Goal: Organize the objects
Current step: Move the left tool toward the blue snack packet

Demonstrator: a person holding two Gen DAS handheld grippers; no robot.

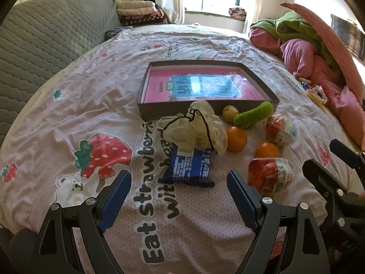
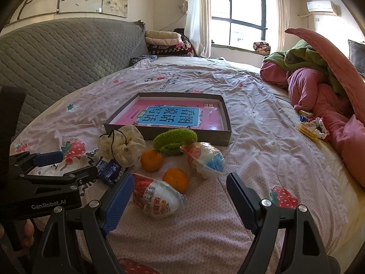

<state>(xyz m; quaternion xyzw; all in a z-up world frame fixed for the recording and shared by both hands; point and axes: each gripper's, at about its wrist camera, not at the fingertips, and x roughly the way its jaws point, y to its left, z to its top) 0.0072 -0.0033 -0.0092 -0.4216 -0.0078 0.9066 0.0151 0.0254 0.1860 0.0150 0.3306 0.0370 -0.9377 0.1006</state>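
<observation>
Two low, near wrist views across the bed [image 1: 68, 114], sharing the box [image 2: 224, 123].

I note a shallow grey box [image 2: 168, 134] lying flat and open on the bed, a pink-and-blue book [image 2: 170, 116] face up inside it. Against its near wall lie a cream drawstring pouch [image 2: 124, 145], a curled green fuzzy item [image 2: 174, 140] and a small yellowish fruit [image 1: 230, 113]. Nearer me I see two tangerines [image 2: 151, 159] [image 2: 175, 180], apart from each other, two wrapped egg-shaped packs [image 2: 206, 159] [image 2: 157, 197] on their sides, and a dark blue snack packet [image 1: 190, 166] lying flat, partly under the pouch.
</observation>
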